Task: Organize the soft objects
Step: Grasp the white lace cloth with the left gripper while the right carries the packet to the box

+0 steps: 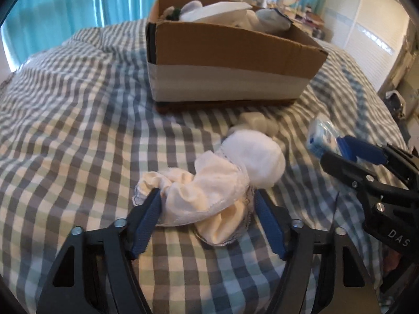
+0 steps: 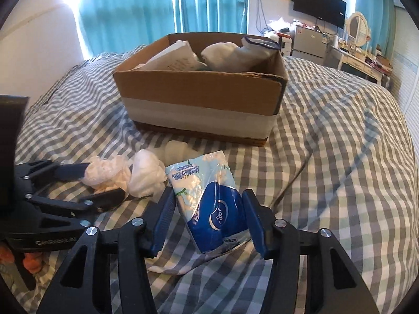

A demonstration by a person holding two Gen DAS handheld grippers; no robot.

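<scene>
Claws low over bed, left claw (image 1: 205, 205) straddling white cloth (image 1: 209, 196), right claw (image 2: 208, 217) gripping tissue pack (image 2: 209, 198).

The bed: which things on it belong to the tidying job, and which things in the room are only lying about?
Belong to the job:
- cardboard box
- tissue pack, between the right gripper fingers
- cream cloth, between the left gripper fingers
- white soft bundle

Just lying about:
- monitor
- round mirror
- curtains
</scene>
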